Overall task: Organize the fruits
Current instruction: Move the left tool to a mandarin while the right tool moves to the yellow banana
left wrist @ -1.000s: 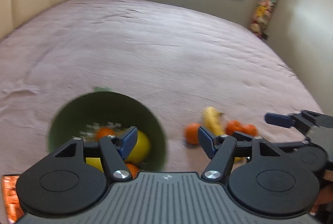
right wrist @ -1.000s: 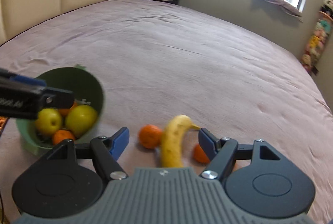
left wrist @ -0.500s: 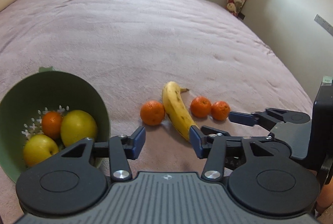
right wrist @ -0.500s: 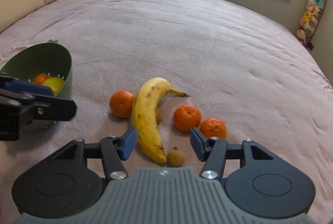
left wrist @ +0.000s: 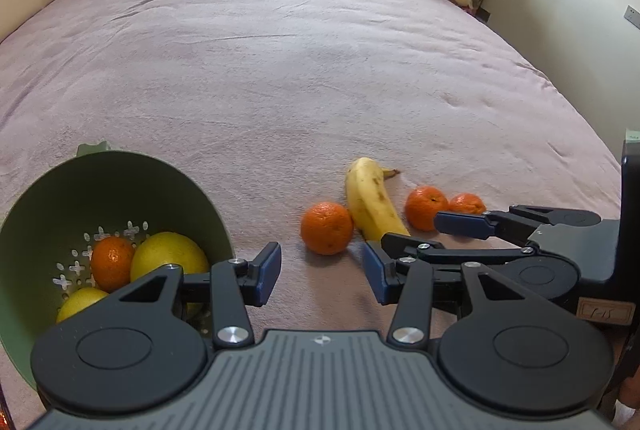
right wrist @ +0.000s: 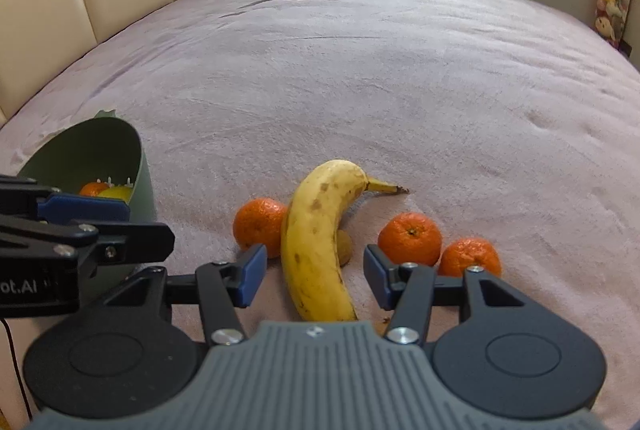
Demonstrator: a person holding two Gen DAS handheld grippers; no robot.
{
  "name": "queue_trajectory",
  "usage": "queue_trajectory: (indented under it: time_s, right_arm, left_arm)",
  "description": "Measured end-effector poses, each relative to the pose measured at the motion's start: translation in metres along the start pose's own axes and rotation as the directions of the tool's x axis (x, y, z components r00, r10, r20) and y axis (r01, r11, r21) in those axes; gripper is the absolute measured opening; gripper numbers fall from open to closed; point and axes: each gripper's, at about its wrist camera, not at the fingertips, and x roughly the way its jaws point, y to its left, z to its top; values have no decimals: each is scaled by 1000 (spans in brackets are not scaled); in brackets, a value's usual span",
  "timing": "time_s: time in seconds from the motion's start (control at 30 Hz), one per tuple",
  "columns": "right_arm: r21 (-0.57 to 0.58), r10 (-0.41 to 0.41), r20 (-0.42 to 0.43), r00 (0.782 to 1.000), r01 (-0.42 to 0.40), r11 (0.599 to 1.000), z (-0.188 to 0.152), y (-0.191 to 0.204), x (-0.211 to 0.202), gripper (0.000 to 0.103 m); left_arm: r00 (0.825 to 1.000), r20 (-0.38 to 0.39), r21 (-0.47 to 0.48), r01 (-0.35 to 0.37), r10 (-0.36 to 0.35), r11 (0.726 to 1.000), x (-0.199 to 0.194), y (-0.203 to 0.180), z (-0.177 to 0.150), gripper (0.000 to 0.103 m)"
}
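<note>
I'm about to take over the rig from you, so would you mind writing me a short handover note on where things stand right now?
Left gripper: open, holding nothing, above the blanket between the green colander and the loose fruit.
Right gripper: open, jaws either side of the banana, not closed on it.
Done: the colander, tipped on its side, holds an orange and two yellow fruits.
Left: the banana, three oranges and a small brown fruit tucked against the banana lie on the pink blanket.
Suggested next: grasp the banana, then move it to the colander.
</note>
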Motion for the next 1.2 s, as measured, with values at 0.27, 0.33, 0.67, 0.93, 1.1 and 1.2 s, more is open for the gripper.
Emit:
queue_trajectory:
  time_s: [0.27, 0.33, 0.67, 0.93, 1.1, 1.2]
  right_arm:
    - [120, 58, -34, 998, -54, 991, 6, -10, 17, 52]
    - [116, 61, -47, 997, -55, 992, 6, -10, 22, 52]
    - [205, 101, -90, 991, -80, 975, 5, -23, 43, 40]
    - [199, 105, -73, 992, -89, 976, 8, -23, 34, 38]
    - [189, 93, -18, 996, -88, 978, 17, -23, 15, 37]
    - [199, 89, 16, 996, -90, 976, 24, -27, 3, 36]
  left_arm:
    - [1000, -25, 3, 15, -15, 1000, 13, 3, 3, 55]
    - [999, -32, 2, 20, -20, 1000, 16, 4, 4, 55]
    - [998, -48, 14, 36, -35, 999, 29, 6, 7, 55]
    - [999, -48, 11, 27, -27, 1000, 36, 6, 12, 51]
    - [998, -51, 27, 27, -26, 999, 37, 6, 12, 51]
    - [998, -59, 57, 40, -37, 998, 38, 2, 11, 52]
